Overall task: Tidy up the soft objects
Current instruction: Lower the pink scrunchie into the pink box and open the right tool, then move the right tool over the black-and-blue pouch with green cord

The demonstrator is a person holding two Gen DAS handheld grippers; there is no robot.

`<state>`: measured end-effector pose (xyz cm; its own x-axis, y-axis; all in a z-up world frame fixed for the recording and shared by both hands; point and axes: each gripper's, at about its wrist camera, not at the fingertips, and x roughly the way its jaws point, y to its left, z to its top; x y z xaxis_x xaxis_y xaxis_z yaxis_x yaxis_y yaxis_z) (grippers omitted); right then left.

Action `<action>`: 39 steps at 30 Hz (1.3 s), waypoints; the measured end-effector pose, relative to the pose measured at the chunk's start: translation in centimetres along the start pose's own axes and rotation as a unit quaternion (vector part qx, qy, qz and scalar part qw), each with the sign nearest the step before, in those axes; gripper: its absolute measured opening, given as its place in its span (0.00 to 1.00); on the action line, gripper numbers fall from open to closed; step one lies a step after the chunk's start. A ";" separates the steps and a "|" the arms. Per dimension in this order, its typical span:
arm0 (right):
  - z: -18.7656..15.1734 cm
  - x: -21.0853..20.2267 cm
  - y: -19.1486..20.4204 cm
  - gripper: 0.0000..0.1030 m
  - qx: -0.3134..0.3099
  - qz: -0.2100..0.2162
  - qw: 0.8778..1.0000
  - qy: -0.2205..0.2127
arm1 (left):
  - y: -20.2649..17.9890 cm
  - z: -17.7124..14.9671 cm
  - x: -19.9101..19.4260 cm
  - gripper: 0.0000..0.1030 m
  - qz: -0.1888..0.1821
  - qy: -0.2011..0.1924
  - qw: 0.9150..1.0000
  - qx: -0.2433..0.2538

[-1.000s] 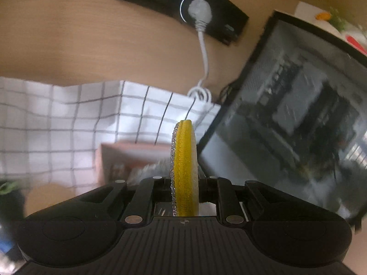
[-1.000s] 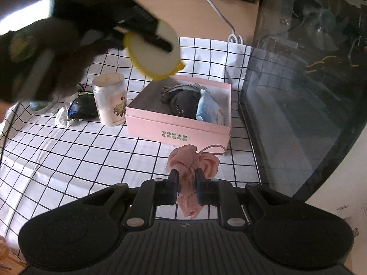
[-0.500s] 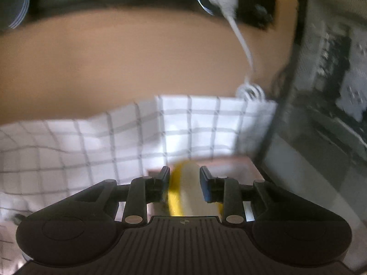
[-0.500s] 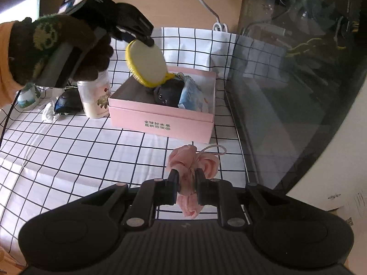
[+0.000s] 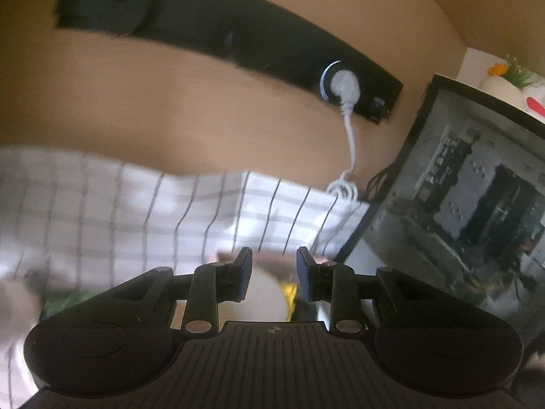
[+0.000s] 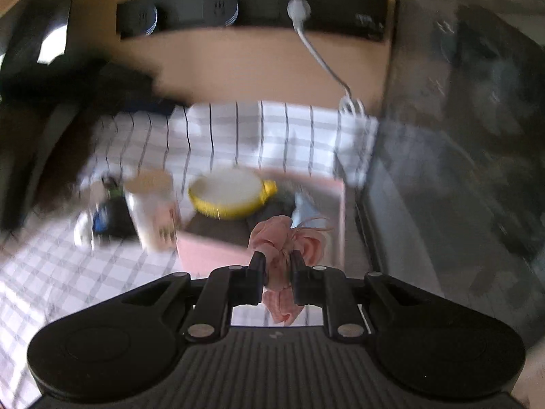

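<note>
My right gripper (image 6: 276,269) is shut on a pink fabric scrunchie (image 6: 289,242) and holds it in the air in front of the pink box (image 6: 211,255). A round yellow and white sponge pad (image 6: 231,192) lies on top of the things in the box, beside a dark plush doll (image 6: 286,197) and a pale blue item (image 6: 305,208). My left gripper (image 5: 274,272) is open and empty above the box, with the pad (image 5: 265,298) showing below and between its fingers. Both views are blurred.
A white jar (image 6: 153,211) stands left of the box on the checked cloth (image 6: 238,129), with a dark blue object (image 6: 105,218) further left. A black glass-sided computer case (image 6: 460,153) stands at the right. A power strip (image 6: 252,10) with a white cable runs along the wooden wall.
My left gripper opened and let go of the yellow pad, which now lies in the box, then drew back. My right gripper lifted the scrunchie off the cloth toward the box.
</note>
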<state>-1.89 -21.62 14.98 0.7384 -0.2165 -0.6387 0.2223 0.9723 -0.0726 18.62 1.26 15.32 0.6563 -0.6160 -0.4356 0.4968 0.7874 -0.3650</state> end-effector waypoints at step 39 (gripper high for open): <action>4.2 12.6 -1.0 0.62 -0.034 -0.017 0.998 0.055 | 6.7 -14.2 -9.9 0.31 0.103 0.097 0.984 -0.108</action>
<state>9.88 -25.74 10.19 0.6563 -0.2425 -0.7145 0.1997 0.9690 -0.1454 7.37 12.26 5.47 0.5995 -0.4538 -0.6593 0.2188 0.8853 -0.4104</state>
